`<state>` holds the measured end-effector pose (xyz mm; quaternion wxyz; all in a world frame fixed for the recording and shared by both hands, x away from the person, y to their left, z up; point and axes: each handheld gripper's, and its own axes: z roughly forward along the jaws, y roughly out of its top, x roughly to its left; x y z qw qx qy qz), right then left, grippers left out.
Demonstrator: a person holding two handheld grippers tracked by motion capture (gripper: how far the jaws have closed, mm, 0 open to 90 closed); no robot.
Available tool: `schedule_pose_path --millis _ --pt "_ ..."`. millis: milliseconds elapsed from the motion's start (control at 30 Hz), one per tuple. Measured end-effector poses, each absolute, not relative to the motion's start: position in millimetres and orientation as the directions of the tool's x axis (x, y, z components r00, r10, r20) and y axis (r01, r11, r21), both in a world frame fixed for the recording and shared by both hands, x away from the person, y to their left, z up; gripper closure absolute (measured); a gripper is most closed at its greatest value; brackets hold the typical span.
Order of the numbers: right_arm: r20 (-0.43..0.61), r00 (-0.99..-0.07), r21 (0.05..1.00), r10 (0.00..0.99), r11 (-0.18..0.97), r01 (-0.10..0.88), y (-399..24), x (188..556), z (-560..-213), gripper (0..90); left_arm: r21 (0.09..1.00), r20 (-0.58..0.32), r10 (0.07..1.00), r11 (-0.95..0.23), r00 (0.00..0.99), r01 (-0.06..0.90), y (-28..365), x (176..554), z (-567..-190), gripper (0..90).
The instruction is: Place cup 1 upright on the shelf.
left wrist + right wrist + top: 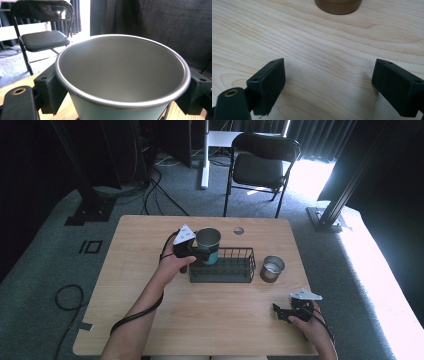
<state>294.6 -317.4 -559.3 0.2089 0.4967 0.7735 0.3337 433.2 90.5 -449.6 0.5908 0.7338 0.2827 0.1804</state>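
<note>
A teal metal cup (208,245) with a silver rim stands upright over the left end of a black wire basket (235,270). My left gripper (200,254) is shut on the teal cup (120,75), its black pads (51,87) pressing both sides just under the rim. A brown metal cup (272,268) stands on the table to the right of the basket. My right gripper (281,312) rests low near the table's front right edge, open, nothing between its pads (268,82). The brown cup's base (338,5) lies ahead of it.
The wooden table (150,310) has a round cable hole (238,230) near its far edge. A black folding chair (260,165) stands beyond the table, with metal frame legs and cables on the grey carpet.
</note>
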Motion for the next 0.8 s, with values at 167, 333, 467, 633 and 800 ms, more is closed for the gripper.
schedule_pose_path --millis 167,333,467,633,800 --pt "0.008 -0.420 0.723 0.907 0.285 0.629 -317.5 294.6 -559.3 11.3 0.962 -0.069 0.637 -0.161 0.768 0.219 90.9 435.7 -462.5 13.4" --pt "0.007 -0.420 0.723 0.907 0.285 0.629 -317.5 294.6 -559.3 11.3 0.958 -0.067 0.637 -0.174 0.768 0.229 90.3 437.0 -470.7 13.4" --pt "0.008 -0.420 0.723 0.908 0.285 0.629 -317.5 294.6 -559.3 11.3 0.955 -0.066 0.631 -0.184 0.773 0.232 89.9 436.3 -476.6 13.4" --pt "0.008 -0.420 0.724 0.907 0.285 0.629 -317.5 294.6 -559.3 11.3 0.958 -0.049 0.626 -0.191 0.778 0.214 89.4 434.0 -480.7 13.4" --pt "0.008 -0.420 0.723 0.907 0.285 0.629 -317.5 294.6 -559.2 11.3 0.956 -0.029 0.609 -0.215 0.792 0.201 89.6 430.0 -480.2 12.2"
